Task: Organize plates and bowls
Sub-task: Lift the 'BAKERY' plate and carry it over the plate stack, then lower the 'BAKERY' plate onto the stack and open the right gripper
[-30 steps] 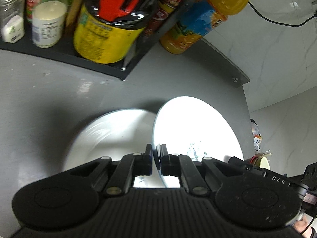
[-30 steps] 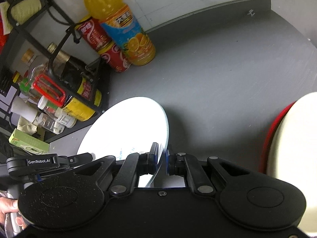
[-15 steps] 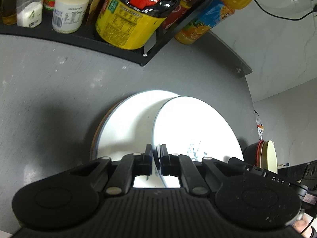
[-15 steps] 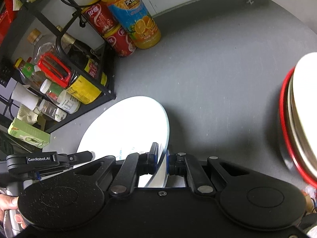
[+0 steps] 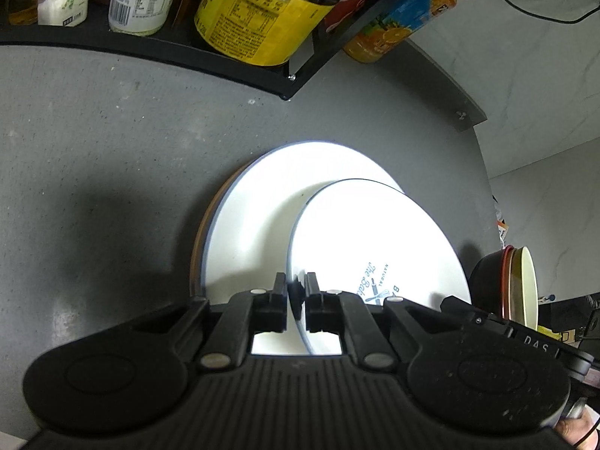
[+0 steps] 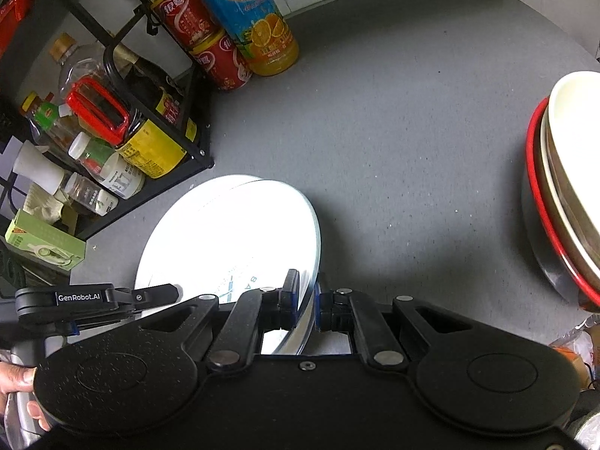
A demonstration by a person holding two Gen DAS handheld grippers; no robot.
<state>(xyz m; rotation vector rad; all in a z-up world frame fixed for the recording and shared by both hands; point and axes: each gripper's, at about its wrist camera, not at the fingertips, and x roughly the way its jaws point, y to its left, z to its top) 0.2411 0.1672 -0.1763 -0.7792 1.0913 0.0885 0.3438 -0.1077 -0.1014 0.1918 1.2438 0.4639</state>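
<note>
Left wrist view: we've got the white plate (image 5: 375,240) pinched by its rim in both the left gripper (image 5: 296,302) and right gripper (image 6: 306,302), hanging tilted over the plate stack (image 5: 255,225), offset toward the bowls (image 5: 521,281); probably not touching yet.

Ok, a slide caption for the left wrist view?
Both grippers, left and right, pinch a white plate above stacked plates on grey counter.

- Two white plates (image 5: 262,217) lie at the frame centre.
- One stack of bowls (image 6: 562,187) stands at the right edge.
- Two red cans (image 6: 187,18) and one orange juice bottle (image 6: 251,18) stand upper left.
</note>
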